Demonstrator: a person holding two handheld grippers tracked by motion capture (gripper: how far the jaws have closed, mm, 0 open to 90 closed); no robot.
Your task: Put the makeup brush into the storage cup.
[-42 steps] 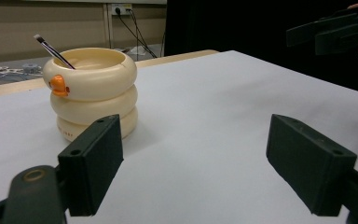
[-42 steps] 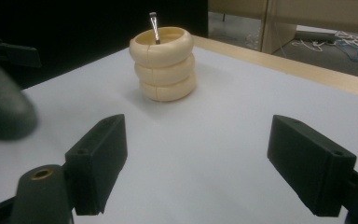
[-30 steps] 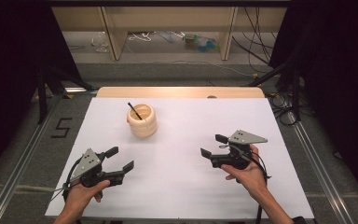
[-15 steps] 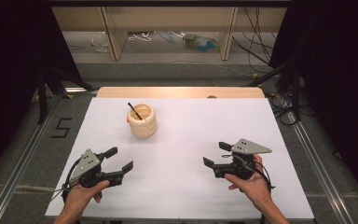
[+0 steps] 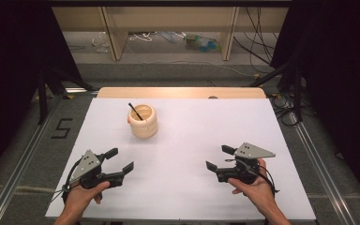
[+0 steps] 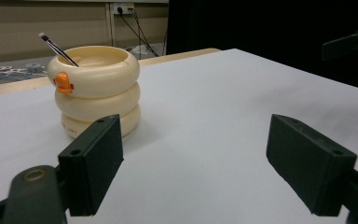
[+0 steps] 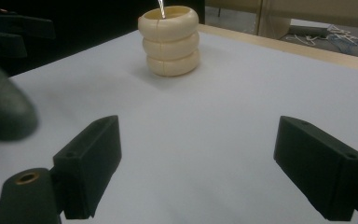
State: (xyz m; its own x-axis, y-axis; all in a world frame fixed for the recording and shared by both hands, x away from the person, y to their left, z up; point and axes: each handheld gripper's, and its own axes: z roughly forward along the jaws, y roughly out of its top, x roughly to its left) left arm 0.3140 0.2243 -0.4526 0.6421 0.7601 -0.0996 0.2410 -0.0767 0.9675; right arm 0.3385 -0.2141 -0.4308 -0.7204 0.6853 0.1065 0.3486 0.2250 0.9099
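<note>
Right claw (image 5: pixel 218 158) drew back toward the person; jaws wide, empty.

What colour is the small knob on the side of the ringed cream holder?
Orange. The knob sits on the holder's top ring, clearest in the left gripper view.

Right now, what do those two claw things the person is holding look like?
Both are black tools. Each has two flat, blocky black jaws with small screw holes. The left gripper and the right gripper each carry a grey three-cornered plate dotted with small holes on top, and thin black cables trail back from them. The forearms are bare, with no sleeves or gloves in the high view.
</note>
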